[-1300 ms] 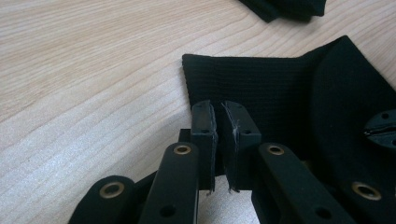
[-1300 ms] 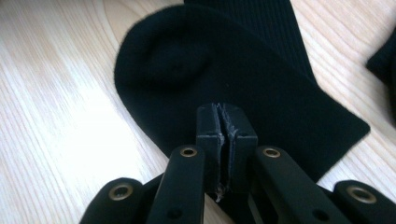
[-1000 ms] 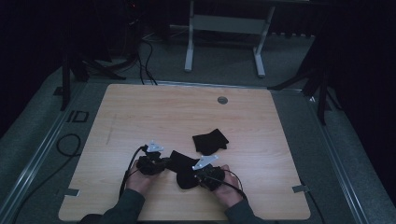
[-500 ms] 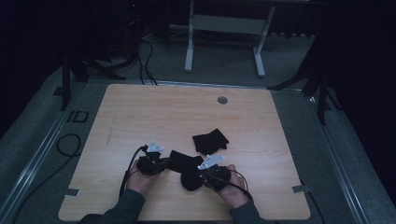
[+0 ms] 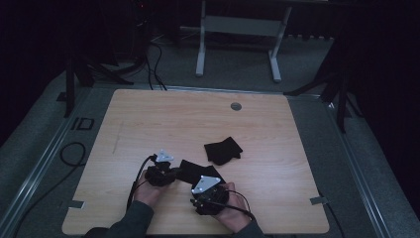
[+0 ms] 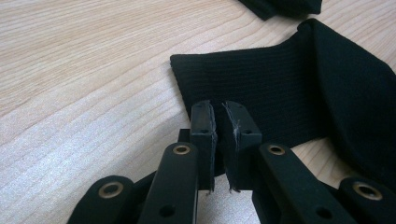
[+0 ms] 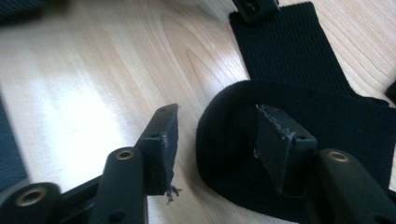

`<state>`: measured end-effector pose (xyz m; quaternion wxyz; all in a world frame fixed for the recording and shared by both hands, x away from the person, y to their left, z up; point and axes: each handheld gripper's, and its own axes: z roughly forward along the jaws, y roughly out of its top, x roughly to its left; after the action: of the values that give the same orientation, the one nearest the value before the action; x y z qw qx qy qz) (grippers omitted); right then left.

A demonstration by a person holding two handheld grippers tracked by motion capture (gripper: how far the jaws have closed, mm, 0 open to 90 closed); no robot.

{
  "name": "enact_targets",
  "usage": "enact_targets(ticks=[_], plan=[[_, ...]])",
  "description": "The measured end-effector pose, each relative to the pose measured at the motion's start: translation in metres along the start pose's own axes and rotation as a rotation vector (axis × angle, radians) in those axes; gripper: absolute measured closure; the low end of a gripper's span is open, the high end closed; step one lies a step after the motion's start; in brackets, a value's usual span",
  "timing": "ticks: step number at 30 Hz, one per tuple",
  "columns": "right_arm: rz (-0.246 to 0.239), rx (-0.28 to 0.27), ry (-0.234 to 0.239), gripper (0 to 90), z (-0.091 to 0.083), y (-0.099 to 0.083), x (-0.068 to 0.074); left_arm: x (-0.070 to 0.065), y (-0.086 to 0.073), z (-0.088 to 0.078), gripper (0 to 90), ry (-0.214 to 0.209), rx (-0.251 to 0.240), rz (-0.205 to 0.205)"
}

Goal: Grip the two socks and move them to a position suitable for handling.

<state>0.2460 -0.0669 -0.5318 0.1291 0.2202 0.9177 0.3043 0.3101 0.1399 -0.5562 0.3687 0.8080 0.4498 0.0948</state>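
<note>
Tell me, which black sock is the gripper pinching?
The near sock, by the hands: the left gripper pinches its cuff edge. The other sock lies folded farther up the table, untouched.

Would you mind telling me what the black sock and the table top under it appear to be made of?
The black sock looks like knitted fabric, matte: fine ribbed rows run across its cuff, and it folds softly. The table top looks like light wood or a wood-look laminate, smooth with a slight sheen: grain lines and soft glare show, but which of the two cannot be told.
</note>
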Motion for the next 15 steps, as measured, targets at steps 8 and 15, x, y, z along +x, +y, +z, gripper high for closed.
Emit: enact_targets(ticks=[8, 15], plan=[[0.025, 0.02, -0.021, 63.9, 0.009, -0.005, -0.005, -0.001, 0.0, 0.0, 83.1, 0.007, -0.002, 0.01], [0.06, -0.019, -0.047, 82.2, -0.002, -0.006, -0.015, -0.001, 0.0, 0.001, 83.1, 0.008, -0.004, 0.013]])
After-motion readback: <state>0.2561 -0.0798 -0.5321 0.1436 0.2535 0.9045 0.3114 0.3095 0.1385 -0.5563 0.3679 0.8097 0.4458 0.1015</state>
